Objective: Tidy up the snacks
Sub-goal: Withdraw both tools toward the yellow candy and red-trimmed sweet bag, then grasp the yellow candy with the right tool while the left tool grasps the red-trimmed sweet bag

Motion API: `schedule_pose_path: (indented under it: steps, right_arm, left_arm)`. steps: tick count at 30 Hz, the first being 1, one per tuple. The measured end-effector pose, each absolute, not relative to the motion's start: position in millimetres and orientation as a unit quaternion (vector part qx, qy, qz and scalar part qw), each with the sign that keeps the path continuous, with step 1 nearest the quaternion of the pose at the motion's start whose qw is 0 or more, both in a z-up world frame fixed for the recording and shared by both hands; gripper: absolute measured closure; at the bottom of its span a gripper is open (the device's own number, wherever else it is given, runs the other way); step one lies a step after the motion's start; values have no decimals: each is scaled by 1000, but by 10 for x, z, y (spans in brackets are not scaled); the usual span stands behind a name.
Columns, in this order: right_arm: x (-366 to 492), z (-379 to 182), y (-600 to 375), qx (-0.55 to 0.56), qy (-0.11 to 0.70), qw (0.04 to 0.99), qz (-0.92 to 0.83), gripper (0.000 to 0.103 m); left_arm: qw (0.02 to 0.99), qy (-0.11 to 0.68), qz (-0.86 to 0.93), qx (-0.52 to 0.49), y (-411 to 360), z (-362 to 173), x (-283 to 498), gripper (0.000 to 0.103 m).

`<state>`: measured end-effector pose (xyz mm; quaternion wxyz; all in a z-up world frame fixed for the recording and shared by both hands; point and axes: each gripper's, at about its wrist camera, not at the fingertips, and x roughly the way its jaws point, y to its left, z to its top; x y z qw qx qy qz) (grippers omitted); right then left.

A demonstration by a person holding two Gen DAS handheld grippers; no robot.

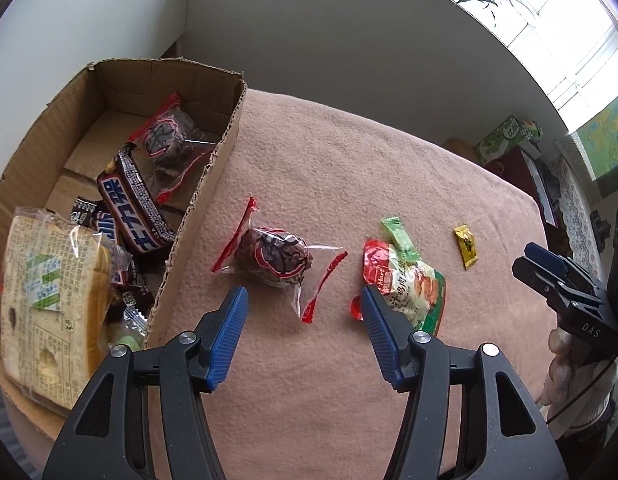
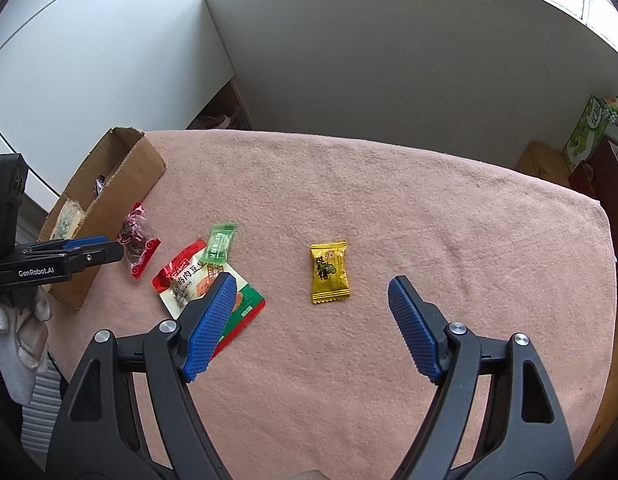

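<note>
A clear red-edged packet (image 1: 277, 258) (image 2: 135, 238) with a dark snack lies on the pink cloth just right of the cardboard box (image 1: 225, 148) (image 2: 121, 184). My left gripper (image 1: 304, 294) (image 2: 105, 248) hovers open just short of it, nothing between its fingers. A red-green pouch (image 1: 409, 284) (image 2: 189, 276) lies beside the right finger, with a green candy (image 1: 401, 238) (image 2: 219, 242) on its far end. The yellow candy (image 1: 467, 246) (image 2: 329, 272) lies alone, just ahead of my open, empty right gripper (image 2: 312, 280) (image 1: 549, 272).
The box holds a bread bag (image 1: 49, 300), dark chocolate bars (image 1: 133, 212) and another red-edged packet (image 1: 169, 140). The cloth-covered table (image 2: 389, 200) ends at the right, where a green carton (image 2: 589, 128) and clutter stand. Gloved hands (image 1: 557, 368) hold both grippers.
</note>
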<state>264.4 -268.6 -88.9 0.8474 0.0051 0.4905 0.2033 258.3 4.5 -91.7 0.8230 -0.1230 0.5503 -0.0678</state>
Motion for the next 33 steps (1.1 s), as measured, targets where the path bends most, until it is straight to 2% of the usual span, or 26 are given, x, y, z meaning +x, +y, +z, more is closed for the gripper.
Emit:
schedule_pose_path:
  steps: [5,7,17,33]
  right_arm:
    - [2743,-987,-2695,15,498,842,206,22]
    - [2769,-1011,-2682,16,498,842,208,22]
    - [2822,-1061,-2657,8,494,842,216,22]
    - [2884,-1138,-2658,20,499,836,227,22]
  left_arm:
    - [826,548,-44,-123,43,-932,2688,45]
    - [825,549,-38,-125,37,-937,2723,41]
    - [817,558,-36,-141,-38,-980,2597,41]
    - [813,565,-12,-141,-217,-1118,2973,41]
